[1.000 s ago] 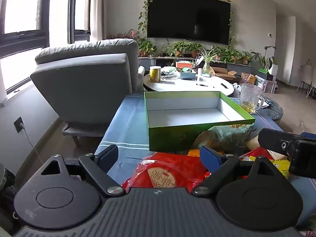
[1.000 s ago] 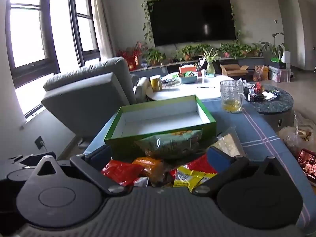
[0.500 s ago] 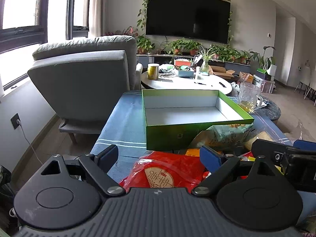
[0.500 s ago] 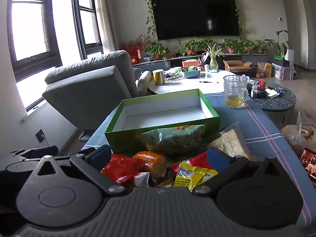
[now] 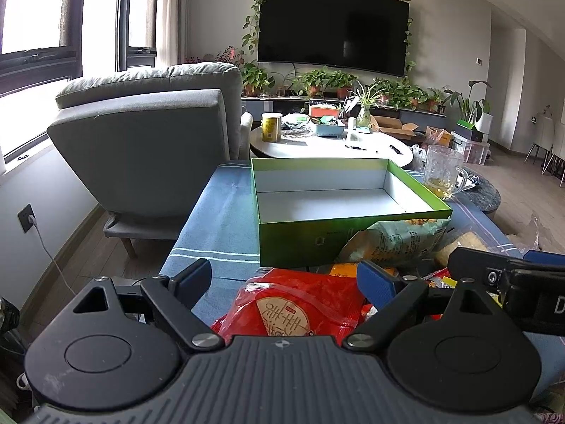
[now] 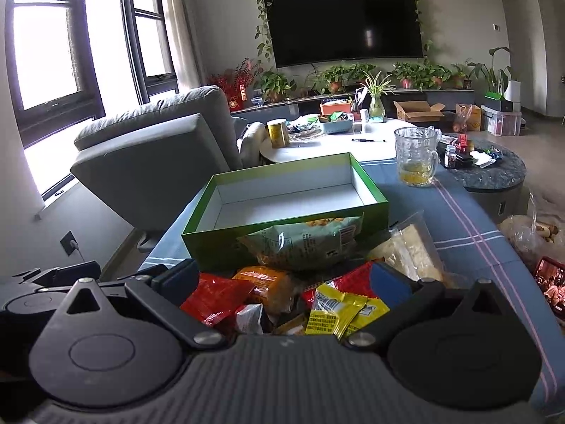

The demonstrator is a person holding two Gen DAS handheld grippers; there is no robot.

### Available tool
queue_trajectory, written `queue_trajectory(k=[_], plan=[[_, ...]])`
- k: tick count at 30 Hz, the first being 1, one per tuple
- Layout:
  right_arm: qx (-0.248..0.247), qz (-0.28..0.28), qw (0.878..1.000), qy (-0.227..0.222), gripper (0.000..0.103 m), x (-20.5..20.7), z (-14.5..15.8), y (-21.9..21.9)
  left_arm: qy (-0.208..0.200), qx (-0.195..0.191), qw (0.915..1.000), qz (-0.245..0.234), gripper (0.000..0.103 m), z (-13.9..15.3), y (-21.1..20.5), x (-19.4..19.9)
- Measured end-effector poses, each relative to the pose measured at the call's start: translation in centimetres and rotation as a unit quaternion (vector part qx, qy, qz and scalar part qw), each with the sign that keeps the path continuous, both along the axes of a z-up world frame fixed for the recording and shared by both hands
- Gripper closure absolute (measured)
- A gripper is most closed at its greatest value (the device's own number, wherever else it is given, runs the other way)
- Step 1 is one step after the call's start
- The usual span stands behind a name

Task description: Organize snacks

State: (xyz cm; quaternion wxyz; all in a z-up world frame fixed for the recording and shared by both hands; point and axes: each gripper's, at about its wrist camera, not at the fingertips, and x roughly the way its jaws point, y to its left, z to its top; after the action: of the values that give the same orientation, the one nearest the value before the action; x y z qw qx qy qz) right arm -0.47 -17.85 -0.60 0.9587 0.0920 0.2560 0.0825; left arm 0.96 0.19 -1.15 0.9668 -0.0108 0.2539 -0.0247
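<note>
Two grippers poised over a snack pile before one empty green box.

Left wrist view: left gripper (image 5: 284, 279) spread wide, empty, above one red bag (image 5: 293, 309) at lower centre; one green box (image 5: 348, 208) mid-frame.
Right wrist view: right gripper (image 6: 282, 282) jaws apart, gripping nothing, over about six packets, partly hidden; pale green bag (image 6: 303, 243) leans against the box.

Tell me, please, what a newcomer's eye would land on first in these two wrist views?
Probably the bright green box, open and empty on the blue striped cloth at mid-frame. Next comes the colourful heap of snack packets just in front of it: a pale green bag leaning on the box's near wall, and a red packet between the left gripper's open fingers.
</note>
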Motion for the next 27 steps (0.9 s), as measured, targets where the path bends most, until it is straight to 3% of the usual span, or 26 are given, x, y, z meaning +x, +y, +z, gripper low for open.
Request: queue_trajectory(k=[27], plan=[[0.005,0.006,1.0,0.01,0.035,0.03,-0.4,0.08,0.007,-0.005,0.9999,0.007,0.014,-0.48,0.39,0.08]])
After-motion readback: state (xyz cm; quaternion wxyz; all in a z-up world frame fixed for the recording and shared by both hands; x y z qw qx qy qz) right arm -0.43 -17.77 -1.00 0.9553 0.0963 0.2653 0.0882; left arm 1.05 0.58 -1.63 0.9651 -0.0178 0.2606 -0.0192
